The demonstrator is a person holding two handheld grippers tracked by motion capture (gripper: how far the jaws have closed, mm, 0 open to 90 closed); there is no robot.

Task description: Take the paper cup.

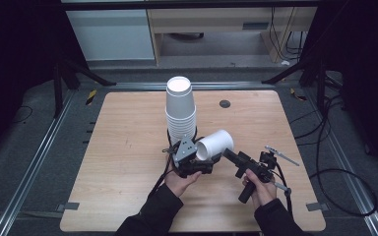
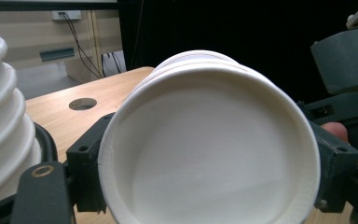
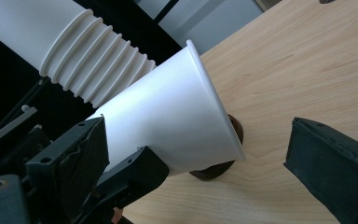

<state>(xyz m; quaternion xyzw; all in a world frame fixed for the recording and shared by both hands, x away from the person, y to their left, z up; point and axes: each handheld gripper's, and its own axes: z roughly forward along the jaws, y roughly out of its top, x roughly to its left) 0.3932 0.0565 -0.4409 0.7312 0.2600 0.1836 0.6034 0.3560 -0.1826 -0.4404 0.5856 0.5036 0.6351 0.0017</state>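
Observation:
A tall stack of upturned white paper cups (image 1: 180, 110) stands at the middle of the wooden table (image 1: 123, 167); its ribbed rims show in the left gripper view (image 2: 2, 121) and the right gripper view (image 3: 88, 56). Just right of the stack, my left gripper (image 1: 197, 158) (image 2: 214, 172) is shut on a single white cup (image 1: 215, 145) (image 2: 209, 149) held sideways off the table, its mouth facing that gripper's camera and one jaw on each side of the rim. My right gripper (image 1: 229, 155) (image 3: 205, 140) is open, jaws wide apart around that cup (image 3: 168, 121), the left jaw close to its wall.
A round hole (image 1: 225, 103) (image 2: 82, 103) lies in the table behind the stack. Black frame legs and loose cables (image 1: 325, 147) sit on the floor around the table. The tabletop's left half and front edge are bare wood.

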